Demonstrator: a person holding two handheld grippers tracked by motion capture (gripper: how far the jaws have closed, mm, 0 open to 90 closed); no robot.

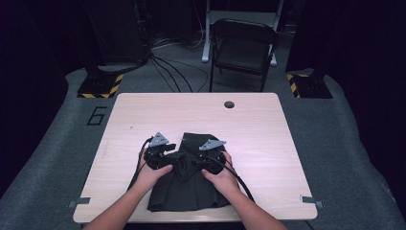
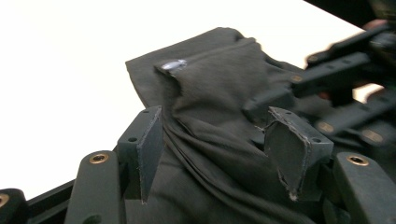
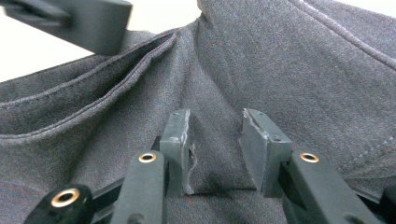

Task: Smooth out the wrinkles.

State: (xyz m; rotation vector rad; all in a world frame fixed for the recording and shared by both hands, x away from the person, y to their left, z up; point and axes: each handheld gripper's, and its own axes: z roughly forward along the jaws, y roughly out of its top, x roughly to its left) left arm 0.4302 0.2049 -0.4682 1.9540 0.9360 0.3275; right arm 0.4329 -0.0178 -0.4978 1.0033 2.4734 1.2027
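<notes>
The table is big and pale. My dark cloth lies on its near edge, bunched up for folding. On the cloth, my right gripper pinches a ridge to keep it still. My left gripper gapes wide around a loose fold.

Garment on table, near edge

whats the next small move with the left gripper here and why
Probably lift the left gripper clear of the dark garment and re-grip at its edge: its jaws stand apart around a raised fold without pinching it, while the right gripper pinches a ridge of the cloth.
</notes>
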